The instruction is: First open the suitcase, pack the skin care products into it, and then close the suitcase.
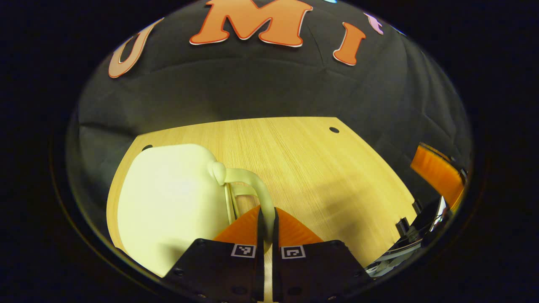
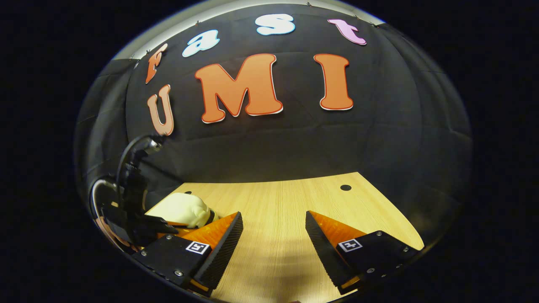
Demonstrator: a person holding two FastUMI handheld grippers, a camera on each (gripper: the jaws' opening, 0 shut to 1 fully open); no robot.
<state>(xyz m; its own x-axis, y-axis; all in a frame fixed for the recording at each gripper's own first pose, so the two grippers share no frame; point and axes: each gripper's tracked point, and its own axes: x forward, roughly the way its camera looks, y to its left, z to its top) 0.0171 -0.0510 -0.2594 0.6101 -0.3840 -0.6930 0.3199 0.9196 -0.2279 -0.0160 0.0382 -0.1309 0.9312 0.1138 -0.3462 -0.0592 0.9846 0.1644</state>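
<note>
A small cream suitcase (image 1: 168, 206) lies closed on the wooden table at the left of the left gripper view. Its curved handle (image 1: 257, 187) arches toward me, and my left gripper (image 1: 267, 215) is shut on that handle, both fingers pressing its lower end. In the right gripper view the same suitcase (image 2: 183, 209) shows small at the far left, partly behind the other gripper's body (image 2: 130, 210). My right gripper (image 2: 273, 229) stands open above bare table, nothing between its fingers.
The wooden table (image 1: 311, 168) has a dark cable hole (image 1: 334, 130) near its back edge, seen as a hole (image 2: 345, 187) in the right gripper view too. Black cloth walls close the booth behind. The other gripper (image 1: 438, 176) shows at the right edge of the left gripper view.
</note>
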